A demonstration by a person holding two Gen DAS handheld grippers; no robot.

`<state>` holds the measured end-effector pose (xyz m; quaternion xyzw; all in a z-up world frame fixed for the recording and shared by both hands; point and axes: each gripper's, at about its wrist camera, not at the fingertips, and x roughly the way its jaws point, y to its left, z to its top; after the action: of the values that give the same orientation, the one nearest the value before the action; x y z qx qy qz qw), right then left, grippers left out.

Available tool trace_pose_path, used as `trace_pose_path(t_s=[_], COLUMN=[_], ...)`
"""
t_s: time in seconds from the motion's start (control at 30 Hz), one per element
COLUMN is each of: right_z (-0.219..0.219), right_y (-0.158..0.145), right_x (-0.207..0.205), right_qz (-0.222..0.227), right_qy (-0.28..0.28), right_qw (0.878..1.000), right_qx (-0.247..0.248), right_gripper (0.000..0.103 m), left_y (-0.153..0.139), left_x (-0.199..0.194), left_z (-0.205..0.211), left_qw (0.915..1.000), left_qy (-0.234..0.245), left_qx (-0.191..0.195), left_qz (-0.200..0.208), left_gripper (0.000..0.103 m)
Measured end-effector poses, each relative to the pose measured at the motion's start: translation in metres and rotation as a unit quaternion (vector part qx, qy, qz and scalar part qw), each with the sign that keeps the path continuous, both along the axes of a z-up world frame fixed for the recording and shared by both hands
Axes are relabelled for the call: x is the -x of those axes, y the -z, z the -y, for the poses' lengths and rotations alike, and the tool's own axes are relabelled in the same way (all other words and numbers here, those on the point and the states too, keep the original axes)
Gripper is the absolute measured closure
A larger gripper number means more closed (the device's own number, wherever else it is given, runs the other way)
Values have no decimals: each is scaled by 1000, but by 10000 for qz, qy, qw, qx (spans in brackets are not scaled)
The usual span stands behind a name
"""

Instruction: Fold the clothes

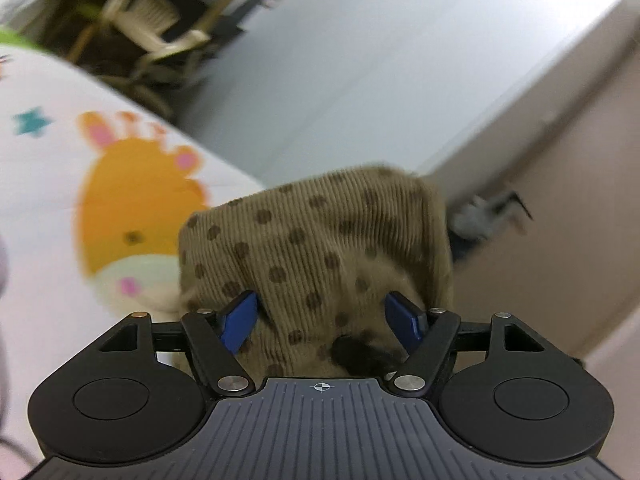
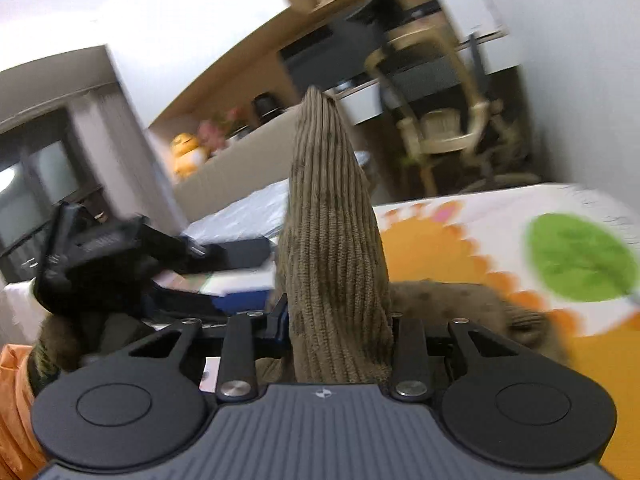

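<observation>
Left wrist view: the left hand-held gripper [image 1: 320, 316] is reaching into a bunched mass of tan corduroy garment [image 1: 320, 240] printed with dark brown dots. Its two blue pads [image 1: 239, 320] are standing spread, one at each side of the cloth, and the fabric is bulging up between and above them, hiding the tips – whether the pads are actually pressing on it cannot be told. The garment is rising in a hump in front of the camera, over the edge of a bed with a white cartoon sheet [image 1: 48, 208] showing an orange giraffe and a teal star. Beyond it a pale floor, a white cabinet side and a blurred cream chair [image 1: 156, 24] are showing.

Right wrist view: the right hand-held gripper [image 2: 340, 332] is pinching a narrow fold of the same tan corduroy garment [image 2: 332, 240] – the jaws are standing close together with the ribbed cloth squeezed between them, and the fold is sticking up in a tall pointed peak. More of the garment is lying low to the right [image 2: 460, 304], on the bed's sheet [image 2: 500, 220] with its orange and green prints. At the left the other hand-held gripper [image 2: 104, 252] is appearing as a blurred black shape with tan cloth beneath it. A wooden shelf with a yellow toy [image 2: 186, 152] is running behind.
</observation>
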<state>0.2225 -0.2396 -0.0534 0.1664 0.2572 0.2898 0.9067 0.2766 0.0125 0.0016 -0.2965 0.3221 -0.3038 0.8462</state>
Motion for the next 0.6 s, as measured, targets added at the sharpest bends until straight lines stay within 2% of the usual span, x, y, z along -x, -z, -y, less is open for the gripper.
trace_pose_path(t_s=[0.17, 0.27, 0.33, 0.37, 0.5, 0.6], right_z=[39, 45, 46, 46, 47, 42], right_y=[42, 46, 39, 34, -6, -38], right_x=[-1, 4, 6, 7, 16, 13], right_qz=[-776, -767, -549, -416, 436, 1008], right_qy=[780, 865, 933, 974, 1193, 1189], right_qw=[9928, 9922, 9928, 9929, 9898, 9841], right_qx=[481, 472, 505, 533, 649, 856], right_gripper=[68, 61, 54, 54, 40, 40], left_y=[-4, 9, 17, 21, 23, 21], left_x=[-3, -4, -9, -12, -19, -24], left_z=[13, 14, 12, 11, 8, 7], left_qw=[9996, 9973, 9945, 9929, 9919, 9920], left_qy=[-67, -240, -398, -477, -538, -517], left_qx=[-248, -684, -932, -1047, -1118, -1136], left_qz=[148, -108, -250, -318, -266, -167], left_gripper=[25, 26, 27, 27, 26, 26])
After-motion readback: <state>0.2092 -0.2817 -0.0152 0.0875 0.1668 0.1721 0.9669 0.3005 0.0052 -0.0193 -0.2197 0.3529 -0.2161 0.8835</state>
